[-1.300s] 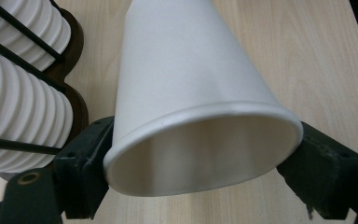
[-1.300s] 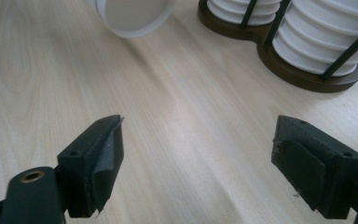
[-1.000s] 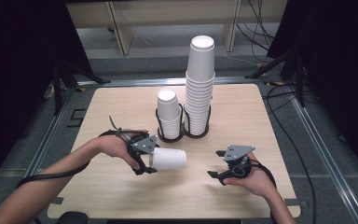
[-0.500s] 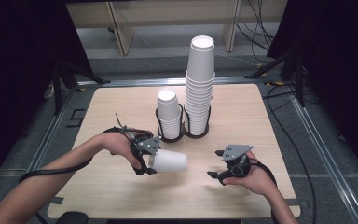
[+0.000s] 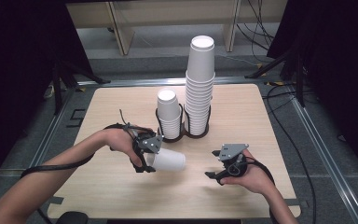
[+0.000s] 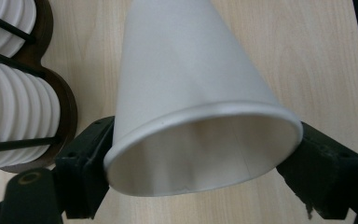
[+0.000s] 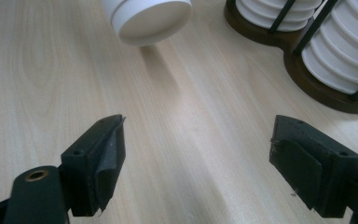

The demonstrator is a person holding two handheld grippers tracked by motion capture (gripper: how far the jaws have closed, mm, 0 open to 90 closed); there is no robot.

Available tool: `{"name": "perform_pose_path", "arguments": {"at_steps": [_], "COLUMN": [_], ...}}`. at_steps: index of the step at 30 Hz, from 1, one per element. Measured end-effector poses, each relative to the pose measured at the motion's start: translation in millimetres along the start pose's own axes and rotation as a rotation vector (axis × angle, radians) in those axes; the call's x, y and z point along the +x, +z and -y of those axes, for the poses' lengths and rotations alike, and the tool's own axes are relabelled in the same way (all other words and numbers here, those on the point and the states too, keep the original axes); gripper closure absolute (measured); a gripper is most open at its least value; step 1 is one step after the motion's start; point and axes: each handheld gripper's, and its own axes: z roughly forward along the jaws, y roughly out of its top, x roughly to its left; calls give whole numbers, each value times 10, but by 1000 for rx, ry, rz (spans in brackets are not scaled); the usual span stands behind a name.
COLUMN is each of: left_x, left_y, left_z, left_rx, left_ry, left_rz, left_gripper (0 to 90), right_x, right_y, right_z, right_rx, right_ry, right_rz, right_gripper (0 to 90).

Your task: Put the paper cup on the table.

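My left gripper (image 5: pixel 145 158) is shut on a white paper cup (image 5: pixel 169 160), held on its side just above the table with its base pointing right. In the left gripper view the jaws press the cup (image 6: pixel 191 93) from both sides just behind its open rim, which faces the camera. My right gripper (image 5: pixel 216 175) hovers open at the front right, a short way from the cup's base. In the right gripper view the gripper (image 7: pixel 200 158) has bare wood between its jaws, and the cup's base (image 7: pixel 149 16) lies ahead.
A dark wooden two-ring holder (image 5: pixel 182 135) stands mid-table with a short cup stack (image 5: pixel 168 112) and a tall cup stack (image 5: pixel 200 79). The holder (image 7: pixel 335 100) is ahead right of my right gripper. The holder (image 6: pixel 67 107) shows left of the held cup. Bare tabletop (image 5: pixel 121 196) lies in front.
The left forearm has shifted slightly. Both grippers and the cup stay almost where they were.
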Motion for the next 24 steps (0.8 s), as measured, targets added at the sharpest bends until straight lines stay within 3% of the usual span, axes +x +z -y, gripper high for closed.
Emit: {"name": "perform_pose_path", "arguments": {"at_steps": [6, 7, 10, 16, 18, 19, 22, 24], "left_x": [7, -5, 8, 3, 19, 6, 24, 13], "left_y": [-2, 5, -12, -10, -15, -3, -12, -6], "left_z": [-38, -42, -63, -87, -103, -111, -128, -135], "left_rx": [29, 21, 47, 53, 71, 60, 82, 75], "left_ry": [10, -6, 18, 9, 33, 16, 37, 19], "left_rz": [12, 18, 20, 32, 33, 37, 36, 43], "left_gripper": [166, 166, 166, 166, 166, 167, 166, 166], "right_x": [16, 29, 27, 58, 72, 79, 88, 95], "right_y": [22, 18, 36, 65, 77, 105, 125, 147], "right_z": [-55, -62, -115, -216, -260, -303, -346, -387], "right_rx": [-3, 4, -6, -14, -15, -21, -21, -24], "right_ry": [-9, 5, -26, -43, -47, -61, -66, -77], "right_rz": [-13, -7, -15, -31, -34, -39, -45, -54], "right_gripper": [190, 190, 190, 190, 190, 190, 190, 190]}}
